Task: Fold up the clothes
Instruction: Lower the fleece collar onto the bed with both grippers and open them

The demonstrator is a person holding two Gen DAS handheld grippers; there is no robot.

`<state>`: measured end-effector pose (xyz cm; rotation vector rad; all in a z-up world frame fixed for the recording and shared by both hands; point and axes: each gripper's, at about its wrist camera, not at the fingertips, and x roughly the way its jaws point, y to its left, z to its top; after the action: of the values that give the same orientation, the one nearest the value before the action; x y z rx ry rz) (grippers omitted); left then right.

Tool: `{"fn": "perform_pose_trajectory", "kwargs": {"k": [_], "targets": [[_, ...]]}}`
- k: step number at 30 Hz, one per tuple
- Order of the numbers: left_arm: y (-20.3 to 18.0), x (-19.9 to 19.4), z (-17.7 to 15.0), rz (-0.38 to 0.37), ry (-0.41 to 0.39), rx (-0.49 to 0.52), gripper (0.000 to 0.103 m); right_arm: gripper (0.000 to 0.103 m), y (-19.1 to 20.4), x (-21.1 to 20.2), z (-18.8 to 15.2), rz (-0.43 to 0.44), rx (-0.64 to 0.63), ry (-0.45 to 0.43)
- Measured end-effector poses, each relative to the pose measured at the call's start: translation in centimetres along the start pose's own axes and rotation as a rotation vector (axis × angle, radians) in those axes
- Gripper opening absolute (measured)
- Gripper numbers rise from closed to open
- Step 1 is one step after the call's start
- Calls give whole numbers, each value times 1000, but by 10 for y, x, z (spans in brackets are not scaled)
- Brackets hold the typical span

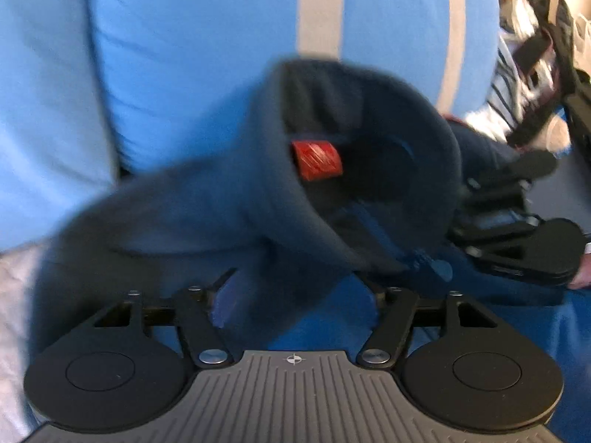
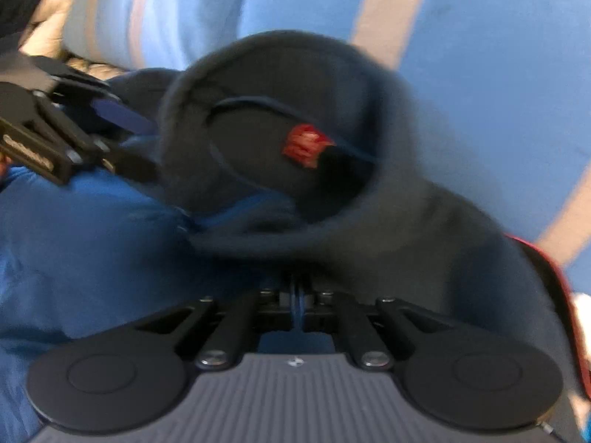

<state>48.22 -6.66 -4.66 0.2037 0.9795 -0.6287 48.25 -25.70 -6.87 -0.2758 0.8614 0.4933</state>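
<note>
Keep your right gripper clamped on the dark hoodie just ahead, and close your half-apart left gripper on its collar before lifting.

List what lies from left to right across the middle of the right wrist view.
Left tongs → dark navy garment's round opening → red label inside it → light blue cushion with a tan stripe.
</note>
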Motion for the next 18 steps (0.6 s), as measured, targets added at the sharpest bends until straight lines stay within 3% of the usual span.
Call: {"fn": "perform_pose_trajectory", "kwargs": {"k": [4, 9, 15, 18], "targets": [[2, 7, 17, 12, -118, -50, 55, 6, -15, 8, 21, 6, 138, -101], [34, 18, 31, 21, -270, -277, 55, 9, -50, 18, 43, -19, 380, -201], [59, 41, 32, 16, -260, -474, 53, 15, -68, 46, 52, -21, 542, -185], [56, 35, 27, 1, -245, -471, 53, 21, -60, 45, 53, -23, 510, -171]]}}
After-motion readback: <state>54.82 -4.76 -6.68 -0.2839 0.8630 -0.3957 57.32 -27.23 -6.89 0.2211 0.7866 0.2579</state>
